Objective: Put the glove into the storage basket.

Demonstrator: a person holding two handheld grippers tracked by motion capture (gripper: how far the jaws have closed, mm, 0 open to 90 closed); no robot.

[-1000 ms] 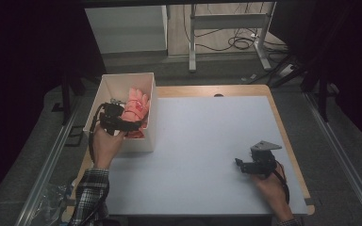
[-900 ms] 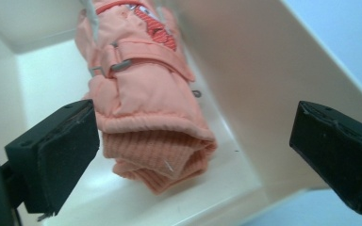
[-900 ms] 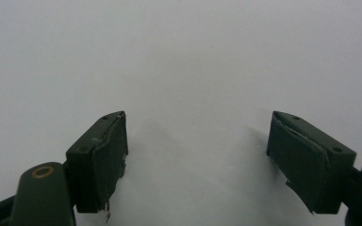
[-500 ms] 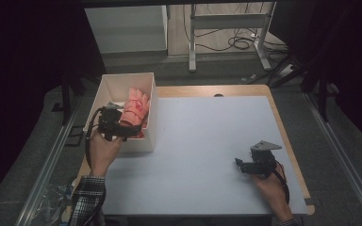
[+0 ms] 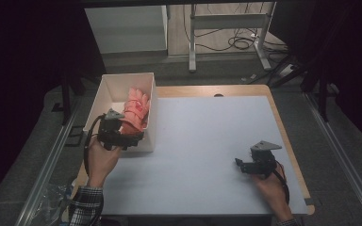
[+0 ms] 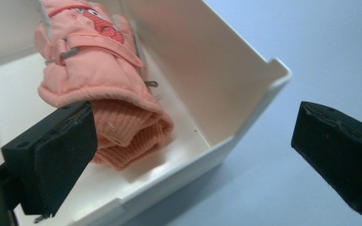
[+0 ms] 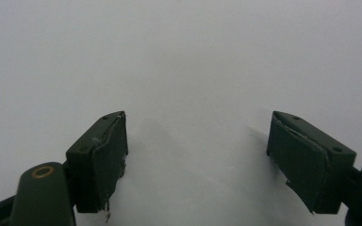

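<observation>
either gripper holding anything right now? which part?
Nothing held. Left gripper is open at the box beside the pink glove; right gripper is open over bare table.

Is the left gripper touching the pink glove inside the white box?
Cannot tell. In the left gripper view the left gripper is wide open; one jaw overlaps the pink glove in the white box, with no contact or gap plainly visible.

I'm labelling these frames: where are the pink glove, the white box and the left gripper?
pink glove [image 6: 122,125]: left gripper view, ribbed cuff.
white box [image 6: 245,101]: left gripper view, near corner wall.
left gripper [image 5: 133,140]: high view, between its fingertips.
</observation>
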